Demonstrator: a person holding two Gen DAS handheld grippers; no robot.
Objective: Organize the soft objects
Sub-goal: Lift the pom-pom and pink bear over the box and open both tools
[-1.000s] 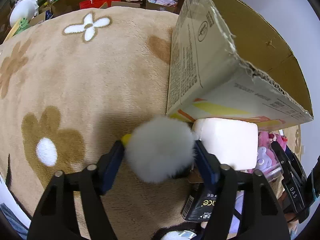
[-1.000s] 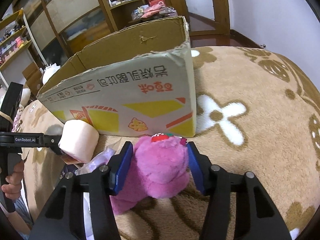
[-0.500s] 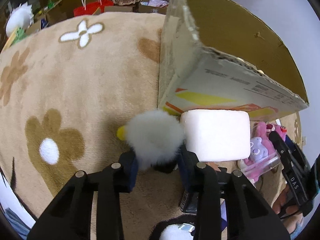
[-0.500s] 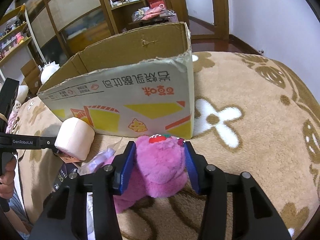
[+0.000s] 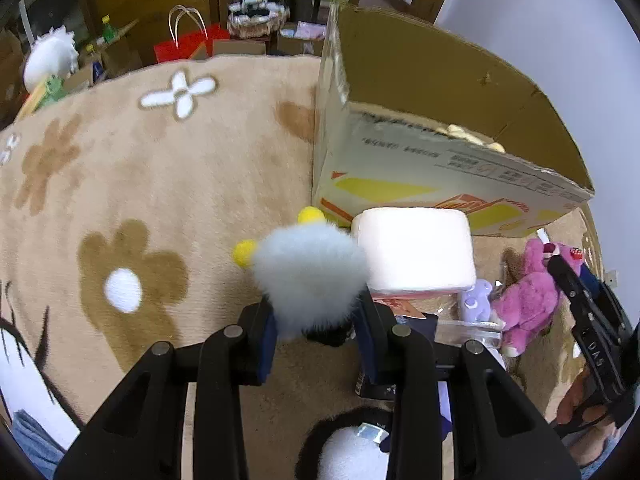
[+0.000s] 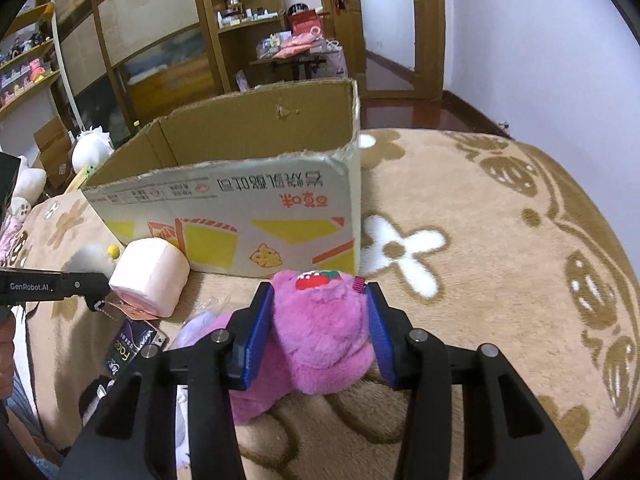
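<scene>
My left gripper (image 5: 316,332) is shut on a fluffy white plush with yellow pom-poms (image 5: 310,276) and holds it above the rug, beside the open cardboard box (image 5: 420,160). My right gripper (image 6: 318,336) is shut on a pink plush bear (image 6: 320,336) with a strawberry on its head, just in front of the box (image 6: 240,208). The pink bear also shows at the right of the left wrist view (image 5: 528,300). A white and pink roll-shaped plush (image 5: 414,250) lies against the box front.
A beige flower-patterned rug (image 5: 140,184) covers the surface. A lilac toy in clear wrap (image 5: 474,304), a dark packet (image 6: 132,346) and a black and white plush (image 5: 348,452) lie near me. Shelves and a door stand behind the box (image 6: 248,40).
Both grippers have closed tighter on their plush toys and lifted. The white plush is off the rug and higher, and the box interior shows more.
</scene>
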